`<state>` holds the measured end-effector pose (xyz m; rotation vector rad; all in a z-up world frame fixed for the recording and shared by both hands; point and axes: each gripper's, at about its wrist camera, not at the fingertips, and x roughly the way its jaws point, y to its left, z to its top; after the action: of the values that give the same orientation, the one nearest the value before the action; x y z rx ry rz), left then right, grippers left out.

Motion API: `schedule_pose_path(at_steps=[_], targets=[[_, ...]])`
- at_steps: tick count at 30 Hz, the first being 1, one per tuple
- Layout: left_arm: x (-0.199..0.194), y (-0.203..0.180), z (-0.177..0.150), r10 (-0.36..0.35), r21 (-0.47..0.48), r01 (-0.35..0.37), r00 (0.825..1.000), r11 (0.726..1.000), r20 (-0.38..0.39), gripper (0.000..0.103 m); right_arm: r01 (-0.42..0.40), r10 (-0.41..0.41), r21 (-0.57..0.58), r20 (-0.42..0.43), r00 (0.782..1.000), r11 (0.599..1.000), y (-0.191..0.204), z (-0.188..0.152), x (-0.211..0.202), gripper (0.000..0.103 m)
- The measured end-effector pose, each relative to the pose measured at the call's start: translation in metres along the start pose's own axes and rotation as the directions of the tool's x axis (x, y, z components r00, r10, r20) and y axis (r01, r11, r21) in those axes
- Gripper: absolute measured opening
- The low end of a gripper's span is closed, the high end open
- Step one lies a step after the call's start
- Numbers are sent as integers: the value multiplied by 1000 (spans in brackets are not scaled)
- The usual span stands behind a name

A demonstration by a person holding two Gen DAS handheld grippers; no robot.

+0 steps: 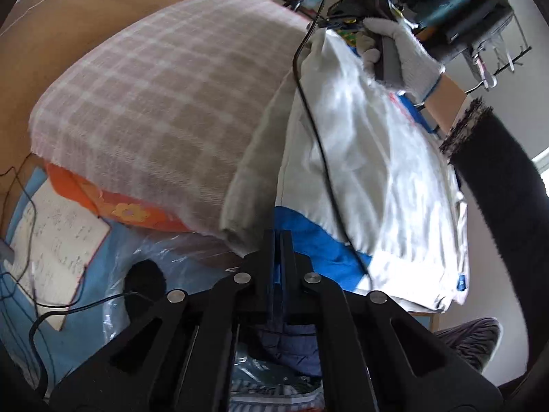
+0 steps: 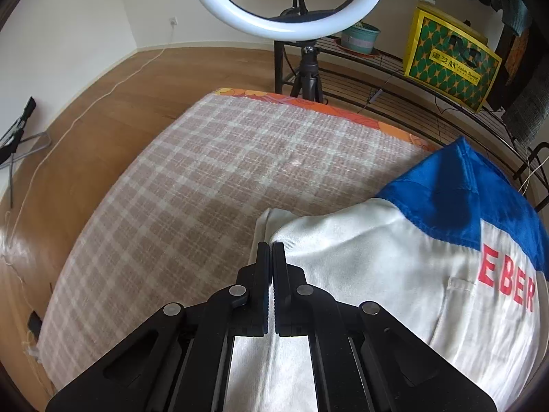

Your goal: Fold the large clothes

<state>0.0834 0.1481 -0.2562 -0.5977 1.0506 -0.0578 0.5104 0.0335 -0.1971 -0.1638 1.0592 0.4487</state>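
Both hand-held grippers clamped on the white-and-blue jacket (image 2: 394,257). Left hand-held gripper (image 1: 278,237) pinches its blue edge; right hand-held gripper (image 2: 271,250) pinches white cloth. Jacket is on the right of the checked blanket (image 2: 206,178), one side lifted by a gloved hand (image 1: 398,51).

jacket (image 2: 394,274) on blanket's (image 2: 206,178) right side, ring light (image 2: 288,17) behind
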Motion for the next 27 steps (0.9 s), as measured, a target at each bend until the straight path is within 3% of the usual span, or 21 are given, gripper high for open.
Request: schedule_pose_path(at_steps=[7, 11, 16, 20, 25, 27], targets=[[11, -3, 1, 70, 14, -70, 997, 997, -12, 0, -14, 14, 18, -24, 1000, 1000, 7, -5, 37, 1], [3, -6, 0, 88, 38, -89, 996, 995, 11, 0, -97, 96, 41, 10, 995, 994, -3, -8, 30, 10], [-16, -1, 5, 121, 31, -124, 989, 992, 88, 0, -199, 192, 54, 115, 975, 979, -20, -15, -29, 10], [-38, -5, 7, 118, 42, -126, 979, 991, 165, 0, -289, 278, 34, 189, 942, 957, -31, -32, -95, 10], [-46, -20, 9, 69, 98, -91, 976, 991, 207, 0, -334, 334, -37, 224, 916, 942, -38, -85, -171, 10], [-40, -25, 8, 42, 120, -65, 982, 991, 182, 0, -363, 367, -59, 213, 905, 930, -38, -114, -189, 10]])
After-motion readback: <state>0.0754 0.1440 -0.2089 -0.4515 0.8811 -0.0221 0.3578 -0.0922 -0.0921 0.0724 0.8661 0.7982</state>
